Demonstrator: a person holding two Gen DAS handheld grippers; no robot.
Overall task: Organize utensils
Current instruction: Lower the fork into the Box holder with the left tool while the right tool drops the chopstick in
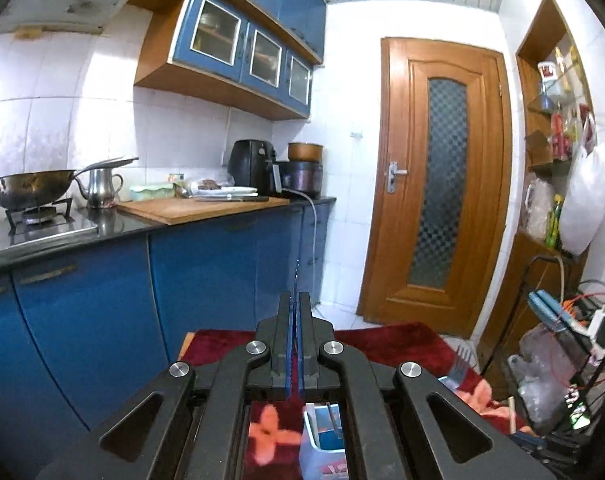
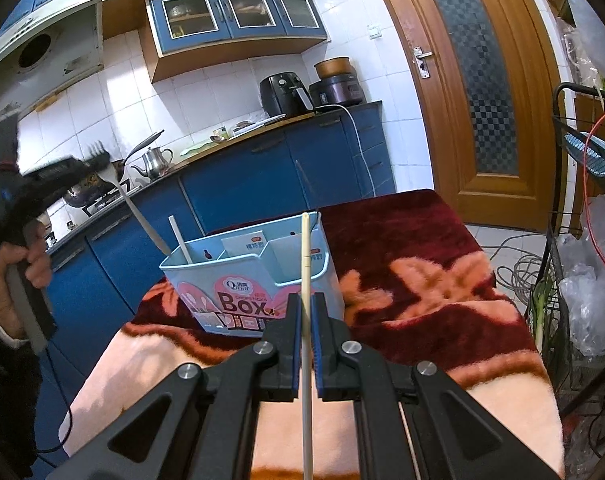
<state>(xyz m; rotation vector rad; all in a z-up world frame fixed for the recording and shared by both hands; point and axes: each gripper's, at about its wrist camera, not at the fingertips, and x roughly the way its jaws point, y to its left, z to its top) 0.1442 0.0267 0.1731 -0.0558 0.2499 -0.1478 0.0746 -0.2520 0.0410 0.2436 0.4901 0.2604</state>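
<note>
A light blue utensil box (image 2: 258, 292) with several compartments stands on a table under a red and pink floral blanket (image 2: 414, 280). A fork (image 2: 130, 204) and a pale chopstick (image 2: 180, 238) stand in its left compartment. My right gripper (image 2: 306, 304) is shut on a pale chopstick (image 2: 305, 264), held upright just in front of the box. My left gripper (image 1: 295, 304) is shut with nothing between its jaws and is raised above the table; it also shows at the left of the right wrist view (image 2: 54, 178). The fork (image 1: 460, 364) shows at the lower right of the left wrist view.
A blue kitchen counter (image 1: 162, 220) with a wok (image 1: 30, 190), kettle (image 1: 102, 186), cutting board and air fryer (image 1: 250, 166) runs along the left. A wooden door (image 1: 438, 184) is behind the table. A wire rack (image 2: 570, 240) with bags and cables stands at the right.
</note>
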